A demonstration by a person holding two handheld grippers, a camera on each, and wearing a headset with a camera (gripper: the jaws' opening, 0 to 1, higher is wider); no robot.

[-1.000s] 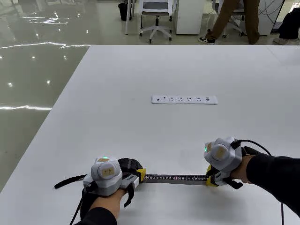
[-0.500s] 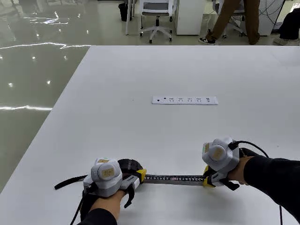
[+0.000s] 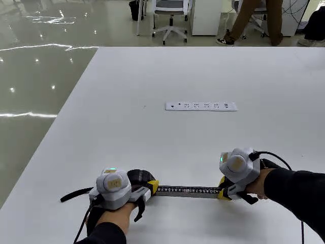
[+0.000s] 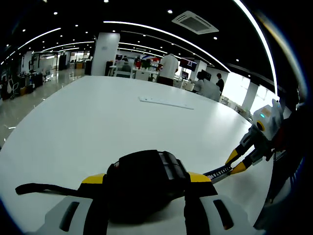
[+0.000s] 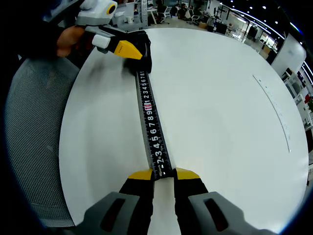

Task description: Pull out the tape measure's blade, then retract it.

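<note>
Head view first: the tape measure sits at the near left of the white desk. The left hand-held gripper is clamped around its black case. The blade runs flat along the desk to the right, and the right hand-held gripper is pinched on its far end. A power strip lies well apart, further up the desk. Beyond that there's glossy floor and an office chair.

Over to the left gripper view: the yellow jaws press on both sides of the case, and a dark strap trails off to the left. That case looks compact and rigid with some weight to it. The rubbery shell should grip well, so the broad flanks are the place to hold it. People stand at the far end of a bright open office.

Now the right gripper view: the jaws are closed together on the very tip of the blade, with the printed numbers running away toward the case. I'd call this the tricky part. It's a thin, glossy strip that's light and springy, likely to buckle if bent and to snap back if let go. The end, right at the tip, is the sensible hold, eased back under control. The desk is smooth and bare around it, so the case will probably slide unless it's held.
</note>
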